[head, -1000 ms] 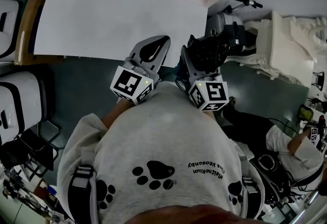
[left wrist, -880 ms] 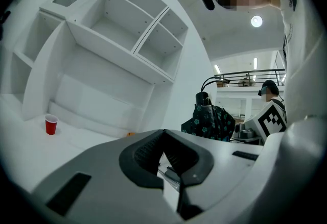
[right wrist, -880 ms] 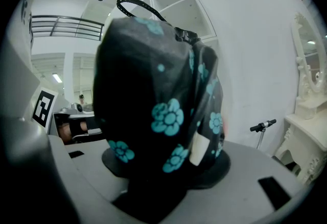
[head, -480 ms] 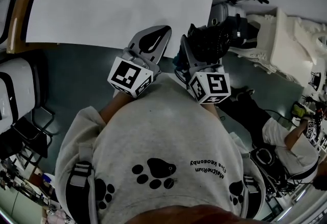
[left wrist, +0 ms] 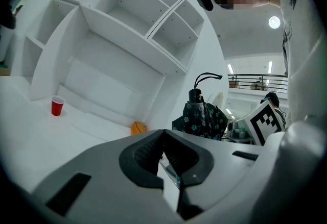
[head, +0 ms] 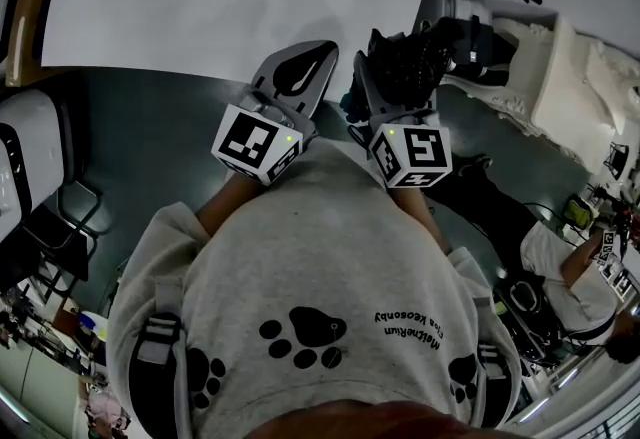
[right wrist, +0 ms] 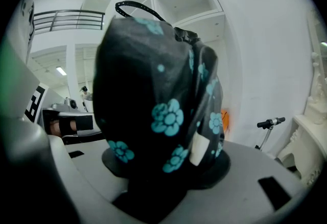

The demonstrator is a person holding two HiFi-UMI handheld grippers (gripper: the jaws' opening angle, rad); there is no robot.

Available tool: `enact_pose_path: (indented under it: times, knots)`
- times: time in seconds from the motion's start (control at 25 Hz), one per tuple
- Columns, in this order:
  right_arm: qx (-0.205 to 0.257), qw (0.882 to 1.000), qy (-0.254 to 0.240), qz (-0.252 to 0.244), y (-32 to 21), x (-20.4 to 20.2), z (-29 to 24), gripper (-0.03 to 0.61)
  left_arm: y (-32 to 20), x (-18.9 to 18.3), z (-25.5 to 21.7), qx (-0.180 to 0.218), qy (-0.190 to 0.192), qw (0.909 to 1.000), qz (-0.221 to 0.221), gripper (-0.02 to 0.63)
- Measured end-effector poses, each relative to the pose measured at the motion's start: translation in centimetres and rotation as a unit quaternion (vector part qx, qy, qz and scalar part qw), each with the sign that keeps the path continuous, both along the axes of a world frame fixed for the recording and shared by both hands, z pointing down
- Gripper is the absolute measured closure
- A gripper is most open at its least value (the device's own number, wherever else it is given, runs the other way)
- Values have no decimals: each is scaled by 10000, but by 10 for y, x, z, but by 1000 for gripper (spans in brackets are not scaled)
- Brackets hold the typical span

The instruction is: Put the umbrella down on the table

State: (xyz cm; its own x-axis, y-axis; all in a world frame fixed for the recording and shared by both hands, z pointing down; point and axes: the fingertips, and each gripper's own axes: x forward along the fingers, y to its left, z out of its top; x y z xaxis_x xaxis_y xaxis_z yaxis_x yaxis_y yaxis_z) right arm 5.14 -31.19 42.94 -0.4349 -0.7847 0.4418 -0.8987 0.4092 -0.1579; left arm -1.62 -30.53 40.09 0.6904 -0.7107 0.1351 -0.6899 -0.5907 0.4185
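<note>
As right tongs (head: 385,97) clamp umbrella (right wrist: 158,105) — cup (left wrist: 57,105), table (head: 220,7)

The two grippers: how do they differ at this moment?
The right gripper has its fingers apart; the left gripper has them together. The right gripper holds a folded black flowered umbrella; the left gripper holds nothing. Both carry marker cubes and point toward the white table.

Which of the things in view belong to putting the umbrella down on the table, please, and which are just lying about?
For the job:
- umbrella, folded, dark with blue flowers
- right hand-held gripper, clamped on it
- white table, where it goes

Lying about:
- red cup
- orange object
- scooter
- white shelf unit
</note>
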Motion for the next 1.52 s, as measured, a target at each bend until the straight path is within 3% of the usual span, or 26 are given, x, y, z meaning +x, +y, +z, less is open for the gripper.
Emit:
enact_pose_path:
  times: [0.72, 1.52]
  knots:
    - [-660, 9975, 184, -144, -47, 35, 83, 324, -44, 37, 68, -620, -281, 9977, -20, 597]
    - [-1497, 9879, 252, -314, -59, 26, 148, 324, -60, 42, 99, -926, -414, 9948, 56, 597]
